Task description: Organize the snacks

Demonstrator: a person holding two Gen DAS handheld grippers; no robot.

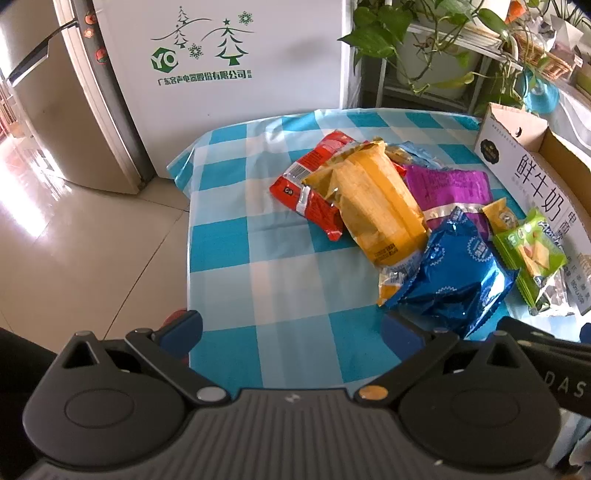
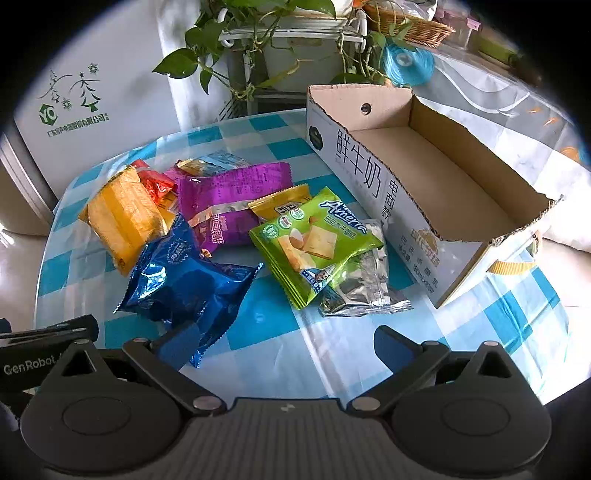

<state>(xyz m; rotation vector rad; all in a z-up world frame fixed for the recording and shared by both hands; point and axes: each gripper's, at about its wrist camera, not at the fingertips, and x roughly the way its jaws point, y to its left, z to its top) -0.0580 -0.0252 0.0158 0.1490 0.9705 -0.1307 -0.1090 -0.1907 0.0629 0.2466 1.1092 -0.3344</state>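
Note:
A heap of snack packets lies on the blue-checked tablecloth (image 1: 258, 258): a red packet (image 1: 314, 181), a yellow packet (image 1: 376, 206) (image 2: 122, 221), a purple packet (image 1: 450, 188) (image 2: 225, 199), a blue foil packet (image 1: 458, 273) (image 2: 184, 280), a green packet (image 1: 532, 254) (image 2: 314, 243) and a silver packet (image 2: 362, 284). An open, empty cardboard milk box (image 2: 454, 184) (image 1: 532, 173) stands right of the heap. My left gripper (image 1: 291, 332) is open and empty, near the table's front edge. My right gripper (image 2: 288, 343) is open and empty, just in front of the blue and green packets.
A white freezer (image 1: 229, 74) with green tree print stands behind the table, a fridge (image 1: 55, 110) to its left. A rack with potted plants (image 2: 280, 40) and a wicker basket (image 2: 413, 26) stands at the back. Tiled floor (image 1: 74, 240) lies left of the table.

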